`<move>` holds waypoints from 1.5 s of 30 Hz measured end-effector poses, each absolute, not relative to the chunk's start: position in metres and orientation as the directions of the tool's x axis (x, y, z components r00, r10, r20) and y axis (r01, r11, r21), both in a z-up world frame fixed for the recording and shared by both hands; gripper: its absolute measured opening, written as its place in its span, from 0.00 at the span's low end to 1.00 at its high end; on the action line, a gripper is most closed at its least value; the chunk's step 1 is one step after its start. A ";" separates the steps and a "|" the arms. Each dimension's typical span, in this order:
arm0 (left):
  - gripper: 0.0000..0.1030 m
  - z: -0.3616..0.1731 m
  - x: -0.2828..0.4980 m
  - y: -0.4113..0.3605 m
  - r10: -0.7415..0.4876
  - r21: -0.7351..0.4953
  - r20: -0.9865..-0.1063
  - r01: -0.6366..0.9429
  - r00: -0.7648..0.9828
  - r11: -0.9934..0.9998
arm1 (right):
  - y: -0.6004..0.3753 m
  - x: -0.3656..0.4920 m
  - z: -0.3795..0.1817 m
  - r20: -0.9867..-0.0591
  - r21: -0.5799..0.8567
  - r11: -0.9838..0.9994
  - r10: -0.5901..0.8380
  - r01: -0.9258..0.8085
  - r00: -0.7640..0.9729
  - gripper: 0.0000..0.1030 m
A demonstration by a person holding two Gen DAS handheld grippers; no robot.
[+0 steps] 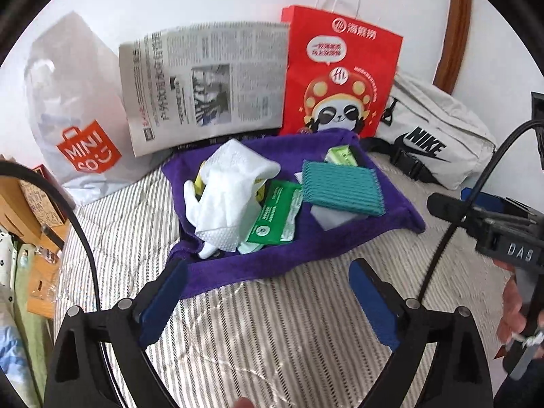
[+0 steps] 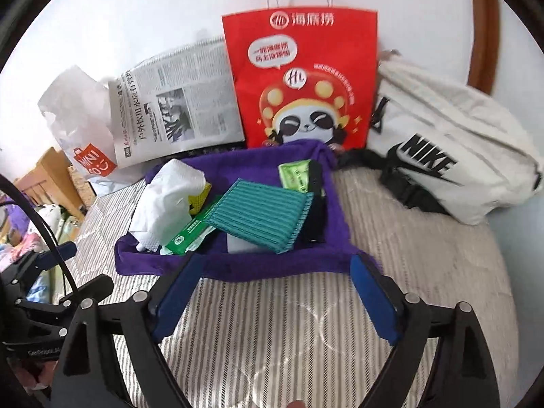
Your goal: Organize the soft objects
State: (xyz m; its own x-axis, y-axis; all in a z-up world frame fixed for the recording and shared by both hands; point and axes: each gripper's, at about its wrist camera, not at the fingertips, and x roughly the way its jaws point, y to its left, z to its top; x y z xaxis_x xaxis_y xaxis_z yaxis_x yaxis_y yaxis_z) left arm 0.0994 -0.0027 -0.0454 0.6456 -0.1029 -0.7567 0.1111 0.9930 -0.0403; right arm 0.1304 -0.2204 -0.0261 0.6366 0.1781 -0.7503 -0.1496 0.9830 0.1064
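Nike pouch (image 2: 452,142), Miniso bag (image 1: 73,115), red panda bag (image 2: 302,78)

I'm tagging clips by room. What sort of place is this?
Probably a bedroom: a striped quilted mattress serves as the work surface, a wooden headboard curves against the wall, and shopping bags lean there.

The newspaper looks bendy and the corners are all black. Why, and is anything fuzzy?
Left wrist view: the fisheye lens curves the newspaper and leaves black corners; the right gripper at the edge is blurred. Right wrist view: same round black border, and the Nike bag bulges; the red bag looks fairly sharp. Daylight is soft, with light ripples on the striped sheet.
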 end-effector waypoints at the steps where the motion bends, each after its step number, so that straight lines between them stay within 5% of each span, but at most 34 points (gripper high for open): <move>1: 0.93 -0.041 0.096 -0.006 -0.101 -0.037 -0.752 0.110 0.652 0.993 | -0.220 0.126 -0.022 -0.748 0.106 0.984 0.175 -0.145 0.640 0.89; 45: 0.93 -0.006 0.030 -0.010 -0.016 -0.025 -0.742 -0.004 0.671 1.000 | -0.217 0.056 0.014 -0.746 0.043 0.991 0.116 -0.126 0.655 0.90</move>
State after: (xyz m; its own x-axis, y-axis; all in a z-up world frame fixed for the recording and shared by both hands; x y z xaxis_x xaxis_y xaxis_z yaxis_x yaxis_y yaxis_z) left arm 0.0297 -0.0102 -0.0058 0.6707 -0.0156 -0.7416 -0.0041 0.9997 -0.0247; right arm 0.0558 -0.2173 0.0137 0.6553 0.1159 -0.7464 -0.1262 0.9911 0.0430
